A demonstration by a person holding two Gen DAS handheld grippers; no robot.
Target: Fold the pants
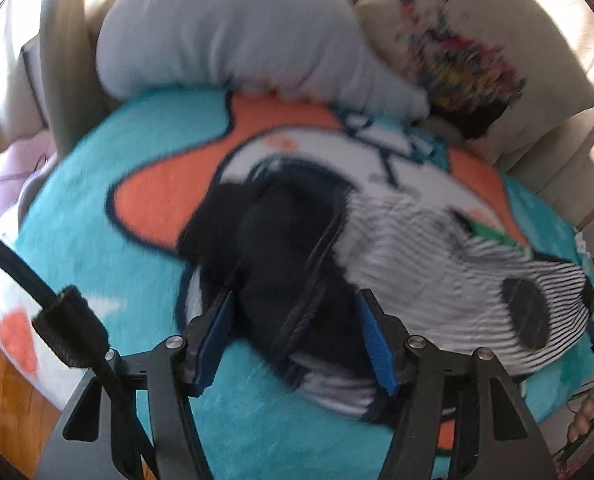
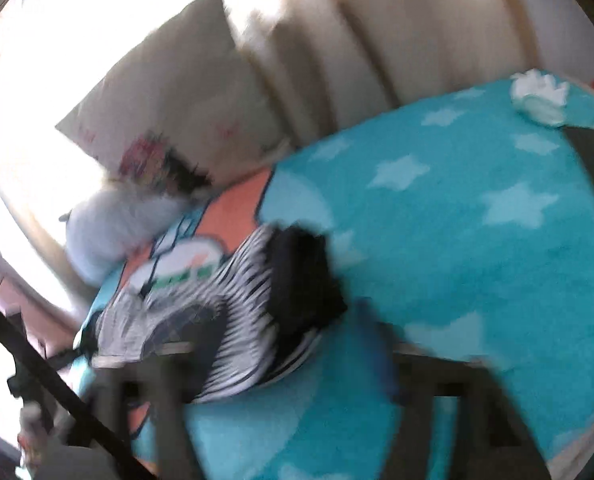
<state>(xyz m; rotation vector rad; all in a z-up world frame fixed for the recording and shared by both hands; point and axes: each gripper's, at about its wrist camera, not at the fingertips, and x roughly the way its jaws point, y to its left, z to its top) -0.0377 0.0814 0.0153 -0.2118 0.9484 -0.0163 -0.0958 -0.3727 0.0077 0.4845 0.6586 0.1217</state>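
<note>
Turquoise blanket with white stars, white crumpled thing: right view only. Left gripper wide apart over striped pants, clamping nothing. Right gripper smeared, spread unreadable.

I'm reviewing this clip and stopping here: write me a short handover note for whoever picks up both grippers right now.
Left gripper: open, fingers either side of the dark part of the pants, nothing clamped.
Right gripper: heavily motion-blurred; open or shut cannot be told.
Pants: striped black-and-white with dark sections, bunched in a rough pile on the teal blanket, in front of the grey pillow and printed pillow.
Done: at most a partial fold; layers overlap but edges are uneven.
Left: straighten, finish folding, flatten.
</note>
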